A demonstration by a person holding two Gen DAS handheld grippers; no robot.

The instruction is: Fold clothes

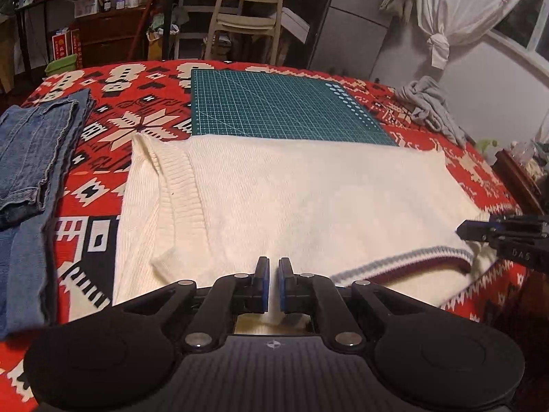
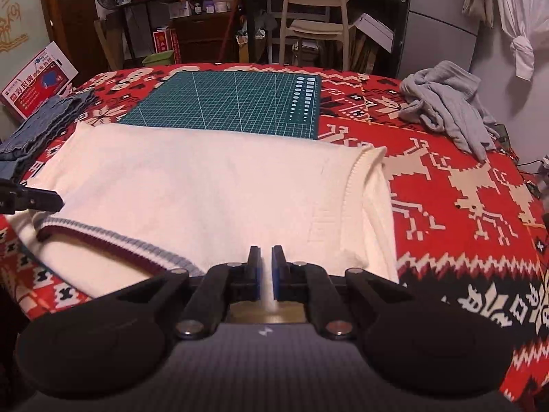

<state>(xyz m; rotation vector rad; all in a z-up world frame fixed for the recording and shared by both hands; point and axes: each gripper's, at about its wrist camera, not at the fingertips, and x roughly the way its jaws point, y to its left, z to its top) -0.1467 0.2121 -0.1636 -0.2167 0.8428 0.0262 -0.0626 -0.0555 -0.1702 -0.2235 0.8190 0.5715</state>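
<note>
Nearest both cameras: left gripper (image 1: 273,283) and right gripper (image 2: 266,271), each with fingers nearly together, narrow slit between blue pads, poised at near edge of cream knit sweater (image 1: 291,199); grip on fabric cannot be confirmed. Sweater lies flat on red patterned blanket (image 2: 463,185), striped collar (image 1: 405,262) toward near edge. Beyond sweater: green cutting mat (image 1: 274,103). Left of sweater: folded jeans (image 1: 31,158). Far right of sweater: crumpled grey garment (image 2: 446,103).

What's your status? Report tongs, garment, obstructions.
Left tongs and right tongs pinched nearly shut on cream sweater, either side of its striped collar. Sleeves folded in, body flat. Nothing on it; folded jeans left, grey garment far right.
</note>
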